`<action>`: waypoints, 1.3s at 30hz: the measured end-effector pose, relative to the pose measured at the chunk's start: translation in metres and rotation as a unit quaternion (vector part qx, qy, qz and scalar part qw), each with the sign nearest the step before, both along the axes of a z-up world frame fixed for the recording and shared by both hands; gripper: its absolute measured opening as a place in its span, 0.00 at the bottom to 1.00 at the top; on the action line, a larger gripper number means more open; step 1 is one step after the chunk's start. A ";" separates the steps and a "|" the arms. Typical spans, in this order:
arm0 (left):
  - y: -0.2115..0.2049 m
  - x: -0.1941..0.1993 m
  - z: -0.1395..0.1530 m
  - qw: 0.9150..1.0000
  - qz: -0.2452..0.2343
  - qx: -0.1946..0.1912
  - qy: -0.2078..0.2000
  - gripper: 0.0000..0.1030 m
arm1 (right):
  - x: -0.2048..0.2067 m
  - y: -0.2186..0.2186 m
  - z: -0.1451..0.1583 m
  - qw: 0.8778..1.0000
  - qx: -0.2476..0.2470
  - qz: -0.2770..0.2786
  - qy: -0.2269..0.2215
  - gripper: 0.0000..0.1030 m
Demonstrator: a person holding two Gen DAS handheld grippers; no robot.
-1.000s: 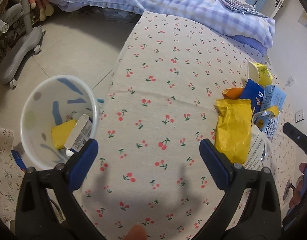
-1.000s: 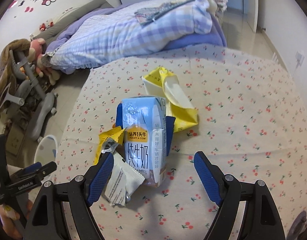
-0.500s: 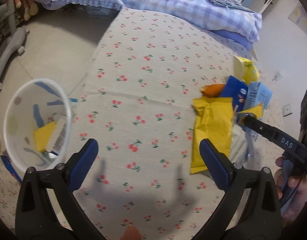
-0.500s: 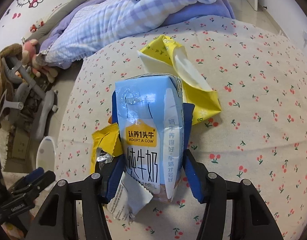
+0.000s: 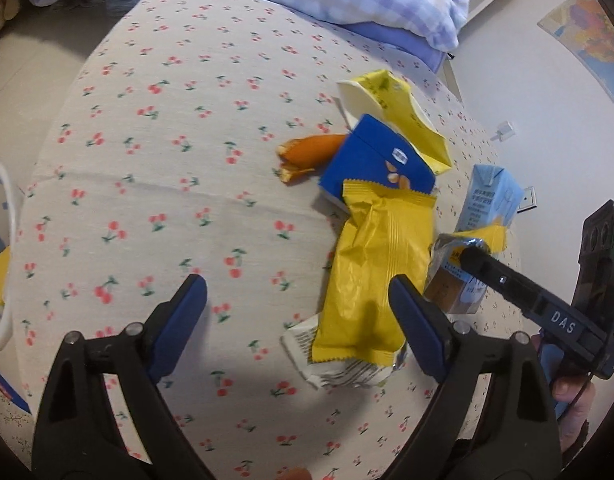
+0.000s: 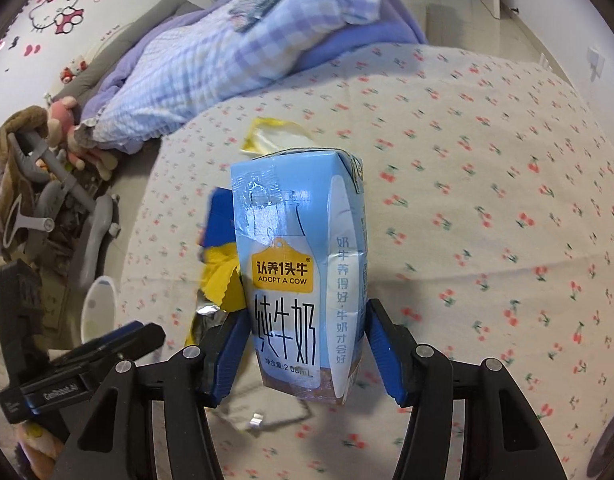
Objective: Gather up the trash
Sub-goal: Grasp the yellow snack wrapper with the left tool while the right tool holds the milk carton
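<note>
Left wrist view: the left gripper [image 5: 297,312] hangs over the cherry-print cloth [image 5: 167,168], jaws spread wide but closing, with nothing between them except bare cloth and the edge of a wrapper. Take the yellow wrapper [image 5: 371,280] as the landmark. It lies flat, long axis running away from the camera and leaning slightly right, its near end just inside the right-hand finger [image 5: 417,328]. Under its near end a white printed wrapper [image 5: 331,364] pokes out. Beyond its far end sit a blue box [image 5: 375,160], an orange scrap [image 5: 311,150] and an opened yellow bag [image 5: 391,108]. To its right stands the milk carton [image 5: 489,204], with the right gripper [image 5: 467,258] reaching in at its base. The bin's white rim [image 5: 5,208] shows at the frame's far left, well apart from the wrapper. In my judgement the left gripper must shift right to straddle the wrapper across its narrow width; it is the nearer hand for that piece.

Right wrist view: the right gripper [image 6: 303,348] pinches the carton [image 6: 303,276] near its bottom, both pads [image 6: 381,340] pressed on its sides. The carton stands upright, long axis vertical, top tilted slightly away. The yellow wrapper [image 6: 223,280] and blue box [image 6: 219,216] lie just behind the carton to the left. The bin [image 6: 99,308] is well left of the wrapper, beyond the cloth's edge, with the left gripper [image 6: 119,340] in front of it. The carton probably travels left to reach it.
</note>
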State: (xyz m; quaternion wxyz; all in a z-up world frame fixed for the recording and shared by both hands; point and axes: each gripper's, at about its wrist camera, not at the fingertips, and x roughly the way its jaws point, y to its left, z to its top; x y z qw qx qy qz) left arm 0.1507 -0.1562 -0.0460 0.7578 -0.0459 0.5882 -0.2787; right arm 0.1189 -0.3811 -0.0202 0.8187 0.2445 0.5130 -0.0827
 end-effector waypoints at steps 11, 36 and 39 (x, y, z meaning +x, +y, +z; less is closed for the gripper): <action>-0.019 -0.005 0.002 1.000 -0.016 0.004 -0.016 0.89 | -0.021 -0.027 -0.027 0.999 -0.003 -0.012 0.048 0.62; -0.073 -0.039 -0.013 0.986 -0.119 0.078 -0.081 0.73 | -0.073 -0.059 -0.003 0.999 -0.016 -0.047 0.021 0.55; -0.074 -0.036 -0.017 0.987 -0.116 0.077 -0.084 0.51 | -0.071 -0.058 -0.001 0.999 -0.015 -0.045 0.018 0.55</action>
